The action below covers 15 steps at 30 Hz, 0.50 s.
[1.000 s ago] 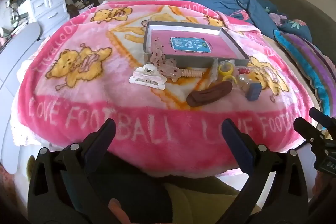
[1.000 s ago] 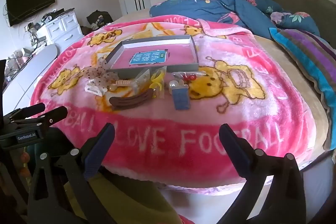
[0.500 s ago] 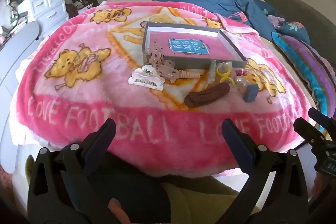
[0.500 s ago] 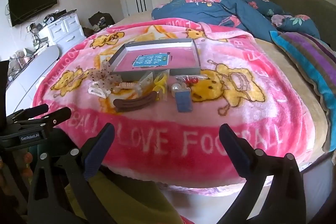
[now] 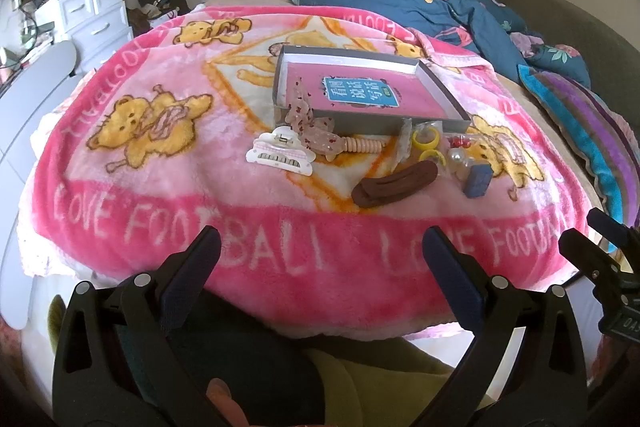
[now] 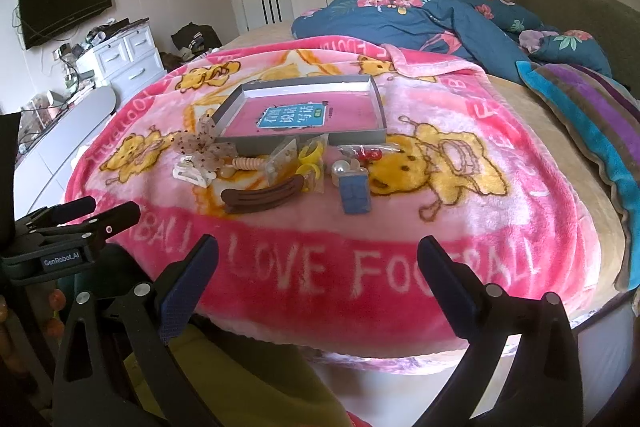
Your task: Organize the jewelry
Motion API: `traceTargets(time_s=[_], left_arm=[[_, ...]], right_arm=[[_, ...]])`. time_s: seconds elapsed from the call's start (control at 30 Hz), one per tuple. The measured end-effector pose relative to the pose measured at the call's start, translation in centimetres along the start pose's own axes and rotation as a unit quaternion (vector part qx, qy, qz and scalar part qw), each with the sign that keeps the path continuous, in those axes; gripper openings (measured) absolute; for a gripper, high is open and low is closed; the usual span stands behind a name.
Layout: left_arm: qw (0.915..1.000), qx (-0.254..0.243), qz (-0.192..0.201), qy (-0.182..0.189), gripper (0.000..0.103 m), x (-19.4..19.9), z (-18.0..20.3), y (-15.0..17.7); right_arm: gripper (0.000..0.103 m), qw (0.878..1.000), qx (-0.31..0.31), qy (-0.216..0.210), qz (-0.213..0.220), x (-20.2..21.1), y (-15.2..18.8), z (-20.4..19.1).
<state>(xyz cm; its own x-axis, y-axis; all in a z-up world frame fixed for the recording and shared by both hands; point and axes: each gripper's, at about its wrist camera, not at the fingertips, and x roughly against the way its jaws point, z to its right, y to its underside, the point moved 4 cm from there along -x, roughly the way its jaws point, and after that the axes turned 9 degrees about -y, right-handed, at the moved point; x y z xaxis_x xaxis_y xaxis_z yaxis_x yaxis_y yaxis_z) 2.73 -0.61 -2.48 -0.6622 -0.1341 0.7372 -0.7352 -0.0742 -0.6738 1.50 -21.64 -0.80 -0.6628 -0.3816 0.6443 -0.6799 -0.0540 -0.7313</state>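
A grey box lid [image 5: 370,123] [image 6: 360,138] with a pink inside lies on the pink blanket. In front of it lie a white claw clip [image 5: 280,155] [image 6: 190,174], a spotted bow clip [image 5: 310,123] [image 6: 202,143], a brown banana clip [image 5: 394,183] [image 6: 262,200], yellow rings [image 5: 427,139] [image 6: 310,159], a pearl piece [image 6: 341,169] and a small blue box [image 5: 477,180] [image 6: 354,193]. My left gripper [image 5: 320,261] and my right gripper [image 6: 318,263] are both open and empty, short of the bed's near edge.
The pink blanket [image 5: 140,187] covers the bed's near part. A blue floral duvet [image 6: 420,15] and a striped pillow [image 6: 592,115] lie at the back right. A white dresser [image 5: 92,15] stands at the left. Each gripper shows in the other's view.
Both grippers have pulled back and risen slightly; the items look a little further away. Nothing on the blanket has moved.
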Motion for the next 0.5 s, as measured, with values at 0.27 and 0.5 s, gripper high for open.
traceTargets(time_s=[0.27,0.5], left_arm=[[1.0,-0.001,0.001,-0.001,0.095,0.14,-0.11,-0.24],[1.0,0.0,0.003,-0.001,0.095,0.27,-0.19,-0.38]], right_arm=[[0.099,1.0,0.003,0.0,0.001,-0.06,0.12,-0.29],[0.099,1.0,0.003,-0.001,0.001,0.04,0.09,-0.36]])
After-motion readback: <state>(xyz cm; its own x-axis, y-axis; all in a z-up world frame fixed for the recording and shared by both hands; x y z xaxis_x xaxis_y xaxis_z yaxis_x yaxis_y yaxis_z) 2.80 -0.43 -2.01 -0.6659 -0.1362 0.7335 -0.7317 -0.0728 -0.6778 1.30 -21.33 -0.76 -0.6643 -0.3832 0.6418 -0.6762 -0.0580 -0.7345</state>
